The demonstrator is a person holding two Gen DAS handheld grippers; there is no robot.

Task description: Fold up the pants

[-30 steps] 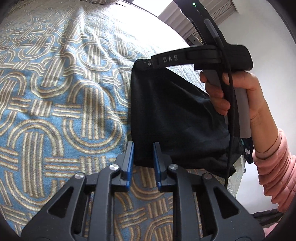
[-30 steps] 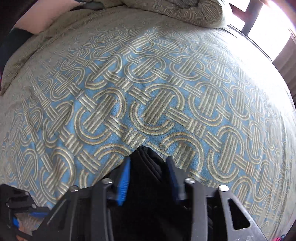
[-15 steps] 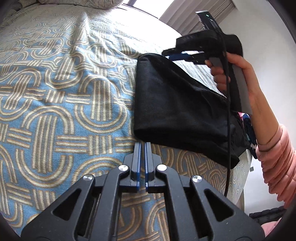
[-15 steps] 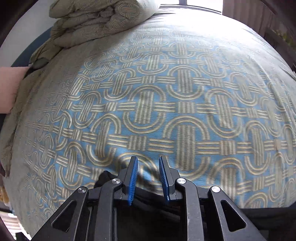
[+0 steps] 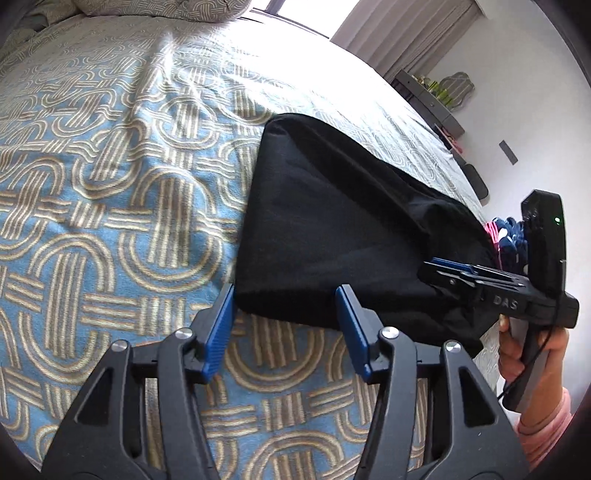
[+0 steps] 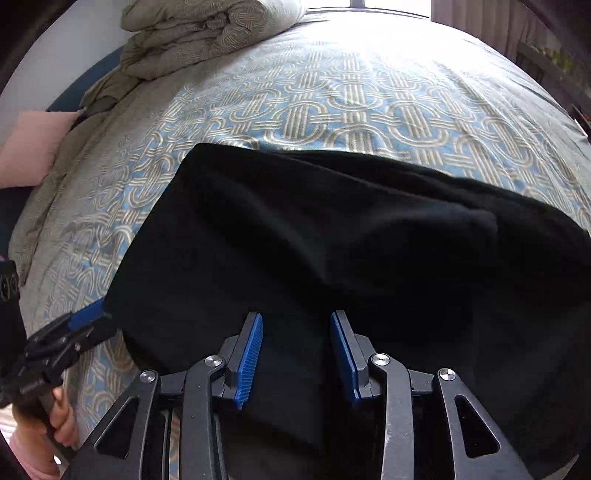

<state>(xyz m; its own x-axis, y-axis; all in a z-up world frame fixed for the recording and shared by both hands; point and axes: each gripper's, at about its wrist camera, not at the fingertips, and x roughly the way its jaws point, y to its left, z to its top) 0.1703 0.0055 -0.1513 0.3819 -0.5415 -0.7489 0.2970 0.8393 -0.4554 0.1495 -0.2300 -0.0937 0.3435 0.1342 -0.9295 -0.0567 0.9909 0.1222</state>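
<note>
Just beyond left tool [image 5: 286, 328], folded black pants [image 5: 332, 236] on bedspread [image 5: 110, 184]

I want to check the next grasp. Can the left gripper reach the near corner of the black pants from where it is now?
Probably yes. The left gripper sits right at that corner of the black pants, jaws opening with the hem edge just between their tips. Only bedspread lies around it, and the right gripper is off to the side.

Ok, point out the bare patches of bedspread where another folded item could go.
The bedspread lies bare from the black pants toward the bunched duvet at the head, and beyond the pants toward the window. It is crowded at the near edge: both grippers and the clothes pile.
</note>
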